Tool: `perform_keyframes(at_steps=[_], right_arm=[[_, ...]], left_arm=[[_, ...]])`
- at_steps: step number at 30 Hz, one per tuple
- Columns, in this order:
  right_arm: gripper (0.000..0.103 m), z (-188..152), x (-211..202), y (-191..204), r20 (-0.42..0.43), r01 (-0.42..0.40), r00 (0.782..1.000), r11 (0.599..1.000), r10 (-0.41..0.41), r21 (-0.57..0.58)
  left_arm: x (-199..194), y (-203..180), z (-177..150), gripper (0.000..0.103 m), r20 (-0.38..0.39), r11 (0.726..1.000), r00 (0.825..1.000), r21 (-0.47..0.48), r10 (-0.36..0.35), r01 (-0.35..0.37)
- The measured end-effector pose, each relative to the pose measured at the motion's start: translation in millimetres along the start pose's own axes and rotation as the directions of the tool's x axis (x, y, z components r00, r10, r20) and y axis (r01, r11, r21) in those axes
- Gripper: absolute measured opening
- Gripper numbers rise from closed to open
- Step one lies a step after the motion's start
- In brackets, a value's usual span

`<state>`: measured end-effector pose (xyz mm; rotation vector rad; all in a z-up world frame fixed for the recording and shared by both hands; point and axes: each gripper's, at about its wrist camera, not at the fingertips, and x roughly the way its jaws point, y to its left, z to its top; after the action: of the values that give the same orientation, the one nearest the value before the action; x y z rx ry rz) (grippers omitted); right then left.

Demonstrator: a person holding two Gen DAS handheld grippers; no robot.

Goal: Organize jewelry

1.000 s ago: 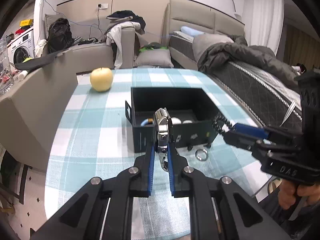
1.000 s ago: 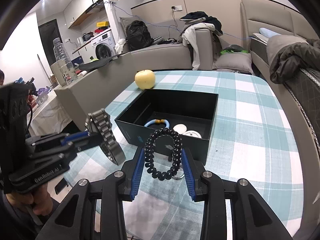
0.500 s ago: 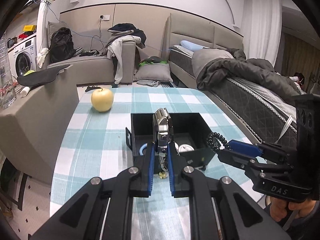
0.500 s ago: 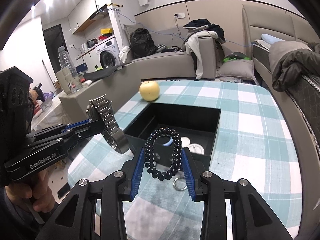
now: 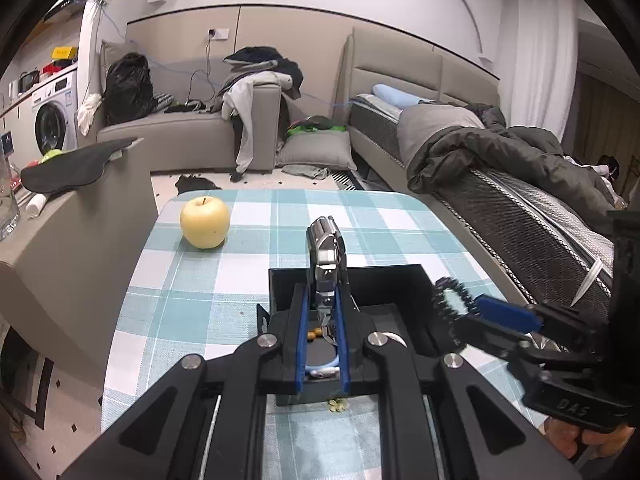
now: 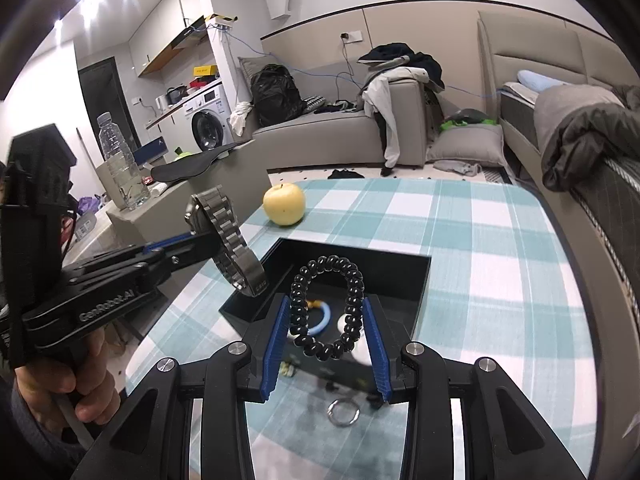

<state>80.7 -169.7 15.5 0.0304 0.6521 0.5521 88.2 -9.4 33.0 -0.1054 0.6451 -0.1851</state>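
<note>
While both grippers hang over the black box, the left gripper has its fingers clenched on a steel watch, its band standing upright above them. The right gripper grasps a black bead bracelet between its blue pads. Inside the box lie a pale blue bangle and white round pieces. A silver ring rests on the checked desk just before the box; a yellow apple sits beyond.
</note>
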Motion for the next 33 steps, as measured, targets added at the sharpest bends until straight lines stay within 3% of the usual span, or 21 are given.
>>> perform_keyframes(at_steps=[12,21,33], right_arm=[[0.036,36,46,-17,-0.068,-0.050,0.997,0.996,0.045,-0.074],[0.036,29,75,-26,-0.155,-0.028,0.988,0.999,0.023,-0.033],[0.036,24,82,-31,-0.191,0.013,0.981,0.999,-0.022,-0.050]], left_arm=[[26,-1,17,0.008,-0.029,0.999,0.999,0.045,0.017,-0.016],[46,6,7,0.008,-0.094,0.999,0.995,0.026,0.028,-0.025],[62,1,-3,0.008,-0.163,0.998,0.986,0.043,0.046,-0.040]])
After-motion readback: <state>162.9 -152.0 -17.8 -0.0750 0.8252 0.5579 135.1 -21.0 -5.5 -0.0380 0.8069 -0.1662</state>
